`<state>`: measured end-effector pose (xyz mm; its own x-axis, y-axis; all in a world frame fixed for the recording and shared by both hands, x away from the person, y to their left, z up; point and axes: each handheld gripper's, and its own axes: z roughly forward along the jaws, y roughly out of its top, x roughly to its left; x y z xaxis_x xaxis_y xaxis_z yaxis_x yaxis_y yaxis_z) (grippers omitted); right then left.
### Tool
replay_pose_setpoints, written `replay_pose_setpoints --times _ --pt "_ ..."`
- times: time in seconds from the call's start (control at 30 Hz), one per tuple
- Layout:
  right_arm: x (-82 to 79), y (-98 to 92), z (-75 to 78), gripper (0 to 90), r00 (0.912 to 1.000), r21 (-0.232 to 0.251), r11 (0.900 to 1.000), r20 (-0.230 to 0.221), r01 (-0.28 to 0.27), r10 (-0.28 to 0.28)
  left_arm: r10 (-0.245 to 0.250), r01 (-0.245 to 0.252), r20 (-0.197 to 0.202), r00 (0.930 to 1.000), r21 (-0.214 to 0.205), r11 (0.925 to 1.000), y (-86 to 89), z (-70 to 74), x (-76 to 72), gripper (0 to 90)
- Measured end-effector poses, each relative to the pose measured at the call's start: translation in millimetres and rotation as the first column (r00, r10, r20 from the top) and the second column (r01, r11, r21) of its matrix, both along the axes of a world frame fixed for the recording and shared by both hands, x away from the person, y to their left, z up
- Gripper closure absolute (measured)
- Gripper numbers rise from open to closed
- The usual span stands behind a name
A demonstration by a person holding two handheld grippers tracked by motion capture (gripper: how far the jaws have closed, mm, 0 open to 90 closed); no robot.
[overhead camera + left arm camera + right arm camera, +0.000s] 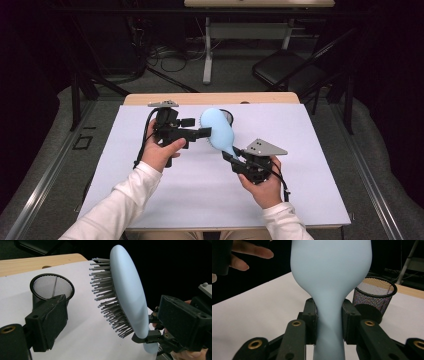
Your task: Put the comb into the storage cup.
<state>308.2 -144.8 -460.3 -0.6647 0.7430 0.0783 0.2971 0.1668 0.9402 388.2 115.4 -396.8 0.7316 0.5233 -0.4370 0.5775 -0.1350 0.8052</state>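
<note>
Pale blue hairbrush (218,129) held above white table sheet (310,200).
Right gripper (329,320) clamps the smooth, narrow handle; grey bristles face left gripper (205,132), jaws apart, empty. Black mesh cup (52,287) behind.

In the right gripper view the hairbrush (331,275) runs off the top edge and its bristles face away, out of sight, while its handle end is cut by the bottom edge. In the high view the brush head hides most of the mesh cup (229,118). In the left gripper view the left gripper (105,322) has one of its fingers (48,322) in sight, and the brush handle's tip sits behind the right gripper (150,336).
</note>
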Motion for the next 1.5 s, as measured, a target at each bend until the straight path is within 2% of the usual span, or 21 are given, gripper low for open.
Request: replay_pose_setpoints --times 0.2,0.3,0.7,0.8,0.93,1.5 --pt "-0.8 1.7 -0.1 69.2 1.0000 0.005 1.0000 0.003 -0.007 0.007 0.006 -0.006 0.001 1.0000 -0.018 0.9998 0.2 0.9 2.4 14.8" --pt "-1.2 2.6 -0.3 69.2 0.9999 0.006 0.9999 0.007 -0.011 0.011 0.002 -0.002 -0.015 0.9999 -0.039 0.9992 -0.4 1.7 4.3 14.9" --pt "-2.7 4.2 0.0 69.2 0.9998 0.010 0.9997 0.006 -0.021 0.021 -0.015 0.013 -0.039 0.9991 -0.043 0.9990 -5.8 2.4 9.4 15.2" --pt "-3.1 4.9 0.0 69.2 0.9997 0.008 0.9997 0.007 -0.025 0.025 -0.019 0.017 -0.043 0.9989 -0.048 0.9987 -7.7 2.6 10.4 15.5" --pt "-3.5 6.0 -0.3 69.2 0.9996 0.008 0.9996 0.006 -0.028 0.028 -0.022 0.018 -0.052 0.9984 -0.075 0.9970 -9.0 2.6 11.7 16.3" --pt "-4.9 8.8 -1.2 69.2 0.9991 0.005 0.9992 0.015 -0.039 0.039 -0.027 0.020 -0.073 0.9970 -0.093 0.9955 -13.0 0.4 15.4 22.2"
